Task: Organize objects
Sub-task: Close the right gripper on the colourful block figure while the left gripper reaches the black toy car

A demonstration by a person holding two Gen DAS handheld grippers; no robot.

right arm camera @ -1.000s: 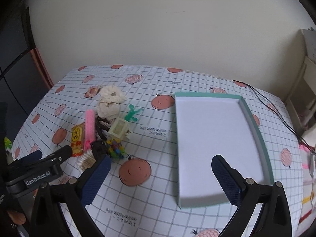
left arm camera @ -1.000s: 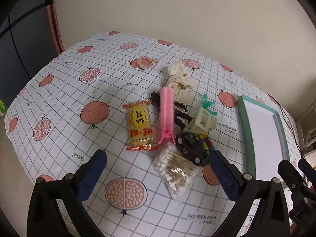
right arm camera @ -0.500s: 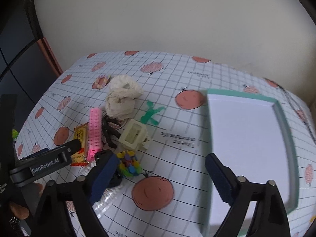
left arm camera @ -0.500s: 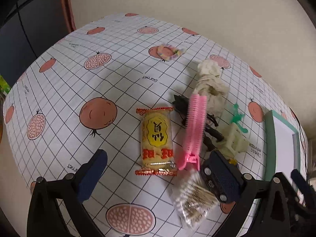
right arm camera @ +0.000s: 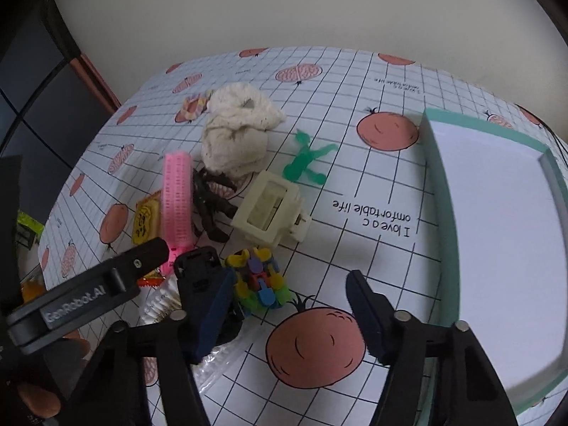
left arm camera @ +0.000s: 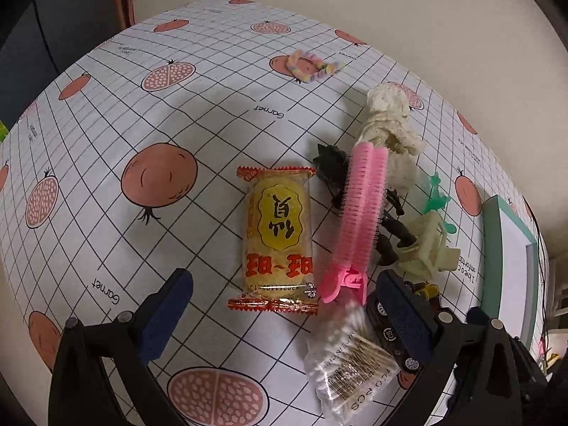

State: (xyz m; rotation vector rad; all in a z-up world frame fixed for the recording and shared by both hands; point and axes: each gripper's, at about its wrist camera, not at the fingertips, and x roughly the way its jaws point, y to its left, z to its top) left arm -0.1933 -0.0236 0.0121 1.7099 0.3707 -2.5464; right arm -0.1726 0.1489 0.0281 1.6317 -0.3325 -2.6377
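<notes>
The left claw is open wide and holds nothing. Its two dark blue pads sit low over the worktop, one on each side of a snack pack. The pack is flat, shiny and crinkly, yellow with red zigzag ends. Just beside it lies a long pink hair clip with rows of tiny bristles. A clear soft bag of cotton swabs lies near the right pad, and a small black toy car is partly hidden behind that pad.

The right claw is open wide too, with nothing in it. Between its pads are a bare patch of cloth and a printed orange fruit. Close to its left pad sits a bumpy toy made of many small bright pieces. Past that is a cream plastic box frame, hard and square. A dark spiky figure lies between the frame and the pink clip. A flat green plastic figure lies just beyond the frame. A soft lumpy white cloth is bunched up at the back of the pile, and a pastel twisted ring lies apart near the far edge.

The worktop has a smooth cover with a grid and fruit prints. To the right is a wide shallow tray with a mint green rim and a plain white floor. The cloth between the pile and the tray is bare.
</notes>
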